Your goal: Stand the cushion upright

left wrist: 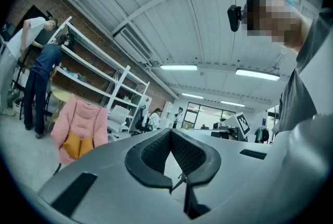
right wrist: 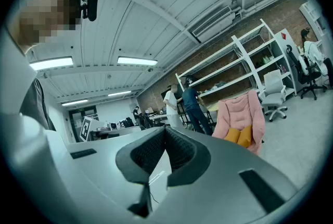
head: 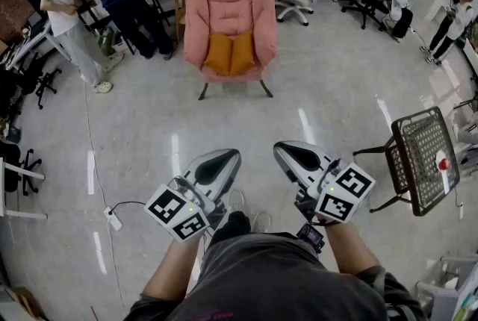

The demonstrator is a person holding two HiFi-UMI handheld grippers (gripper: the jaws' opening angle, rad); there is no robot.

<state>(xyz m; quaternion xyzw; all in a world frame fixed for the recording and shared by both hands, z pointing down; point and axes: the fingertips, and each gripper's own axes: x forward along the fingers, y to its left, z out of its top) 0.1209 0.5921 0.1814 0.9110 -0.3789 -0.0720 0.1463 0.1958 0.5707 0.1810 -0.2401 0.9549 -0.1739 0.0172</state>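
On chair seat: cushion, far ahead of left gripper, right gripper.

Bright ceiling strip lights, floor glare, fisheye-bent edges

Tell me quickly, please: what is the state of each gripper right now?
The left gripper is closed and holds nothing.
The right gripper is closed and holds nothing.
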